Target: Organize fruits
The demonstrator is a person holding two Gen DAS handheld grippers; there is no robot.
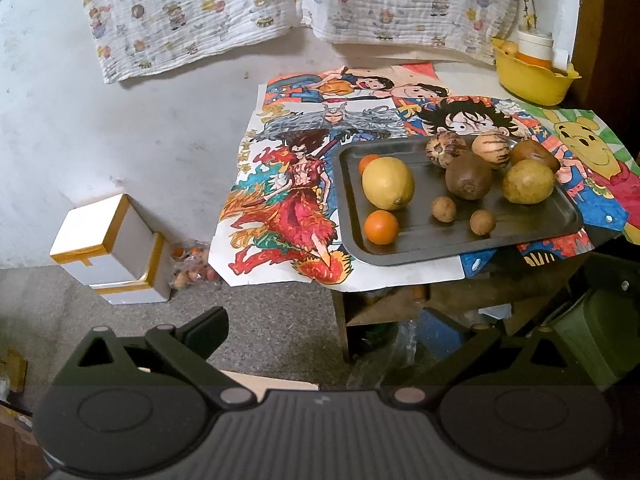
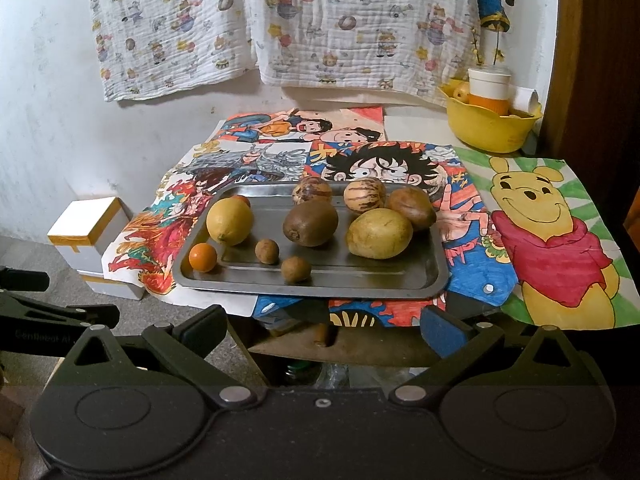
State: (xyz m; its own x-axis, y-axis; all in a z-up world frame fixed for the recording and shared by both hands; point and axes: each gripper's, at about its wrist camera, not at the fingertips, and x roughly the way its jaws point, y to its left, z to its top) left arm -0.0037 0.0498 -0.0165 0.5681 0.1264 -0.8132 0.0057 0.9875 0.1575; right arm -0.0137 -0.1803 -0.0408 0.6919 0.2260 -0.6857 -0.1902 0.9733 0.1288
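Note:
A grey metal tray [image 2: 400,280] [image 1: 520,236] sits on a small table covered with cartoon drawings. On it lie a yellow lemon [image 2: 229,221] [image 1: 387,183], two small oranges, one in front [image 2: 203,257] [image 1: 381,227] and one behind the lemon [image 1: 367,162], a brown kiwi [image 2: 310,223] [image 1: 469,176], two small brown longans [image 2: 267,251] [image 2: 296,269], a yellow-green fruit [image 2: 379,233] [image 1: 528,181], two striped round fruits [image 2: 312,191] [image 2: 364,195] and a brown fruit [image 2: 412,208]. My left gripper [image 1: 324,334] and my right gripper [image 2: 324,328] are open and empty, both held in front of and below the table edge.
A yellow bowl [image 2: 490,130] with a cup and fruit stands at the table's back right. White boxes with gold trim [image 1: 108,248] sit on the floor at the left by the wall. A printed cloth [image 2: 280,24] hangs on the wall. Clutter lies under the table.

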